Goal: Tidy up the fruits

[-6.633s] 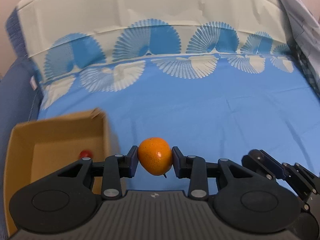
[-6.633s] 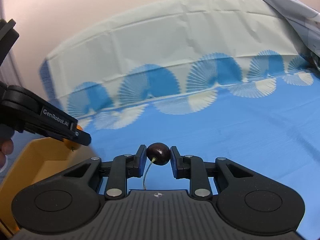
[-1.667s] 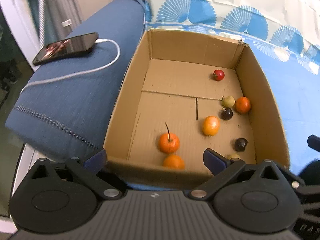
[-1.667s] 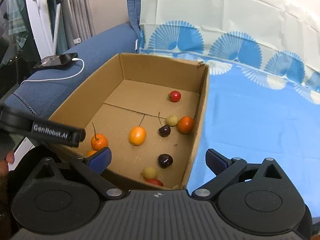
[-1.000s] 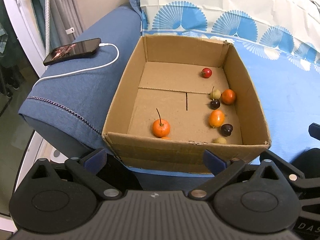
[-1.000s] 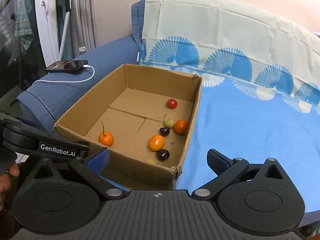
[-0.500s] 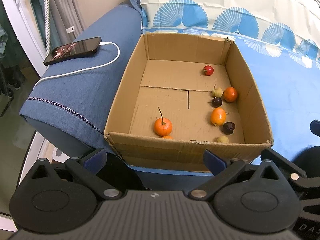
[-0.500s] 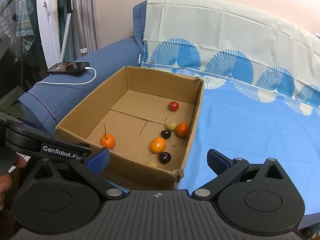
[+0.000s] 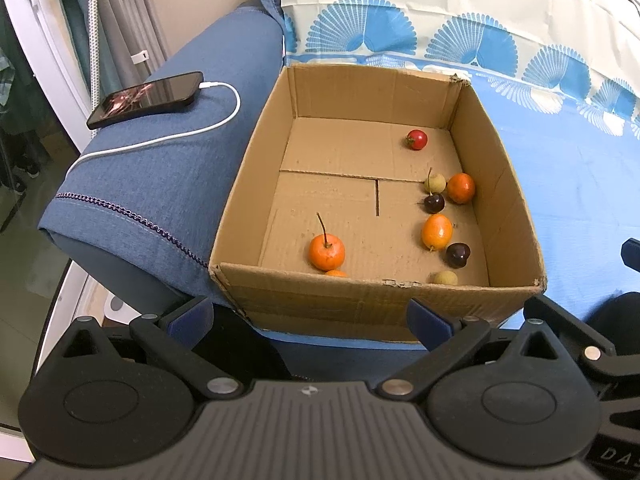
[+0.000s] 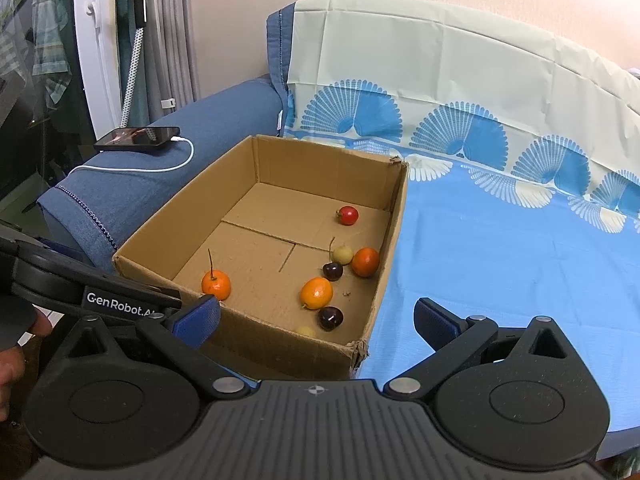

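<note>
"GenRobot.AI" reads in white on the left gripper (image 10: 100,300) body, seen from the right wrist cam. Left gripper jaws spread wide, nothing between; right gripper (image 10: 316,320) same, released & empty. Cardboard box (image 9: 372,300), corrugated, torn corners, sits on a blue cloth (image 10: 500,260) w/ fan print, touching a denim-look sofa arm (image 9: 160,168). Fruits (image 9: 436,232) inside the box: orange, dark, yellowish, one red (image 9: 417,139), mostly along the right wall. Phone (image 9: 148,98) w/ white cable (image 9: 180,136) on the sofa arm.
</note>
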{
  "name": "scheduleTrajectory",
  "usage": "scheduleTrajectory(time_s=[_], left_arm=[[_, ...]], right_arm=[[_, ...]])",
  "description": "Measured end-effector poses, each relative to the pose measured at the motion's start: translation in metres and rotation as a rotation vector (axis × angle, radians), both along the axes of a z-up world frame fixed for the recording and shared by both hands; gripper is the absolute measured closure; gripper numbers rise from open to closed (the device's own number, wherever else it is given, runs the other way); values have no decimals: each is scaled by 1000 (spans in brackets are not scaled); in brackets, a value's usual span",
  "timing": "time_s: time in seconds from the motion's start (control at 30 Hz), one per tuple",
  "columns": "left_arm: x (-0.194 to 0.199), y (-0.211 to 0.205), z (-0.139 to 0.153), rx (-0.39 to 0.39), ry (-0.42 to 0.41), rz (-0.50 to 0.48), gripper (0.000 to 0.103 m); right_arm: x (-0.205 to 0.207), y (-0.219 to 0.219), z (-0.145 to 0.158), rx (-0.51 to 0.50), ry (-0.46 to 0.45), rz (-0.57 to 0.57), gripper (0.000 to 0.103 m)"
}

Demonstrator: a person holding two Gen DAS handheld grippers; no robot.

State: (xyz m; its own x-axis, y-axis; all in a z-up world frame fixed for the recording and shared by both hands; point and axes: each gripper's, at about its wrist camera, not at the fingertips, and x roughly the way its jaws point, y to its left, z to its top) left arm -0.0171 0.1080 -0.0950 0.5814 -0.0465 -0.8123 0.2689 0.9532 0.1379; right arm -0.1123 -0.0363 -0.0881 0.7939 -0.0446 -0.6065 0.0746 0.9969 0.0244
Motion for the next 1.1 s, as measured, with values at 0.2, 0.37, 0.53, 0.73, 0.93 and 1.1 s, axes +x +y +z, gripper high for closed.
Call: scheduleTrajectory(time_s=[0.2, 0.37, 0.53, 0.73, 0.93, 1.1], left_arm=[[-3, 2, 3, -10, -29, 5, 0], [-6, 3, 7, -22, -68, 20, 0], [-5, 5, 6, -5, -80, 29, 0], [-5, 0, 2, 41, -86, 27, 0], [0, 8, 4, 4, -38, 28, 0], [-2, 8, 3, 33, -60, 47, 0]], right_arm=[[-1, 0, 1, 2, -8, 5, 1], [-1, 0, 2, 5, -14, 8, 1], [-1, -1, 1, 14, -14, 10, 1], [-1, -1, 1, 14, -11, 8, 1], [0, -1, 1, 17, -10, 6, 1], [-1, 0, 0, 18, -11, 11, 1]])
